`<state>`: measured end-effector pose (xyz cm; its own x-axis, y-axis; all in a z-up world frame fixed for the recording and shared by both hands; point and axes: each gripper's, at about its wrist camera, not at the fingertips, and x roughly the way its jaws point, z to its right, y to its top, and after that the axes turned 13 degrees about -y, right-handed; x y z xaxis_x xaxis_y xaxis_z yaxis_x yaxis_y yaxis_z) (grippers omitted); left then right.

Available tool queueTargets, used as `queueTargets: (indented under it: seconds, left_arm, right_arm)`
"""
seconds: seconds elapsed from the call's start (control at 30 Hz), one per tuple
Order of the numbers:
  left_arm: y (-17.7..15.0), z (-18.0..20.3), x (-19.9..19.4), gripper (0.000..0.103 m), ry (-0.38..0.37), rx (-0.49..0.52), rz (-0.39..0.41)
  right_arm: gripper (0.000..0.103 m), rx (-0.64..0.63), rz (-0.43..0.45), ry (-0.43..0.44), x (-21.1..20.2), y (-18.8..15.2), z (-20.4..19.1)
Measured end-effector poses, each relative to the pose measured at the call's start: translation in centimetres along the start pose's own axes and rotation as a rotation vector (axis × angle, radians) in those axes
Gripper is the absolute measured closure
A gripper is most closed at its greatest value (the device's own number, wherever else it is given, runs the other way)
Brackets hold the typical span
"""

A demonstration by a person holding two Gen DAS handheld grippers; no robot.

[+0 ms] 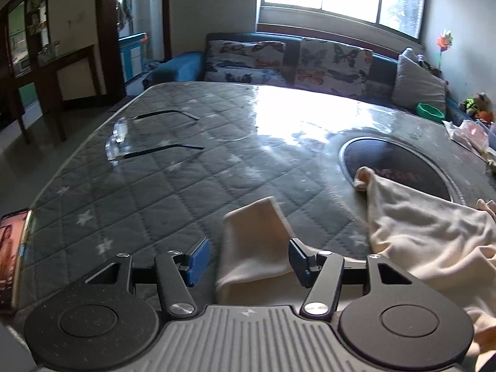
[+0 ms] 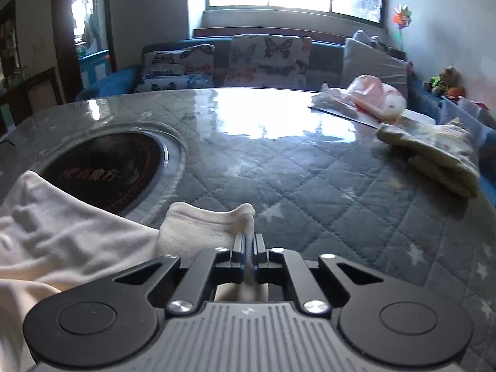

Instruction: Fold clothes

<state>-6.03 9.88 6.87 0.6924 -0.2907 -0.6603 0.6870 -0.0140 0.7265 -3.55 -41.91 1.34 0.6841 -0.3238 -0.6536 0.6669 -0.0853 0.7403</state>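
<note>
A cream garment (image 1: pixel 427 232) lies on the quilted grey table (image 1: pixel 155 179), bunched at the near right. One cuff or sleeve end (image 1: pixel 254 241) of it stands up between the jaws of my left gripper (image 1: pixel 248 257), which is open around it without pinching. In the right wrist view the same cream garment (image 2: pixel 62 232) lies at the near left. My right gripper (image 2: pixel 249 245) is shut on a fold of its edge (image 2: pixel 210 223).
A round dark hotplate (image 2: pixel 105 170) is set into the table behind the garment. A folded yellowish cloth (image 2: pixel 434 155) and a pink plastic bag (image 2: pixel 372 96) lie at the far right. A phone (image 1: pixel 12 257) lies at the left edge. A sofa with butterfly cushions (image 1: pixel 279 59) stands behind.
</note>
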Motion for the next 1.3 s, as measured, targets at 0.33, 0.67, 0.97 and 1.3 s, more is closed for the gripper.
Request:
queueTargets:
  seconds: [0.33,0.67,0.97,1.3]
  left_arm:
    - [-0.2,3.9,1.9,0.036,-0.078,0.049,-0.031]
    - [-1.7,6.9,3.6,0.033,-0.155,0.079,-0.077]
    - [-2.2,7.6,3.8,0.03,-0.171,0.08,-0.089]
    - [-2.7,8.1,3.8,0.028,-0.175,0.092,-0.098]
  right_arm:
    - [0.082,0.01,0.068,0.048,-2.8,1.4,-1.0]
    - [0.081,-0.03,-0.007,0.037,1.1,1.9,-4.8]
    - [0.086,-0.053,0.009,0.012,1.2,1.7,-5.4]
    - [0.099,0.002,0.151,0.003,-4.7,1.3,-1.1]
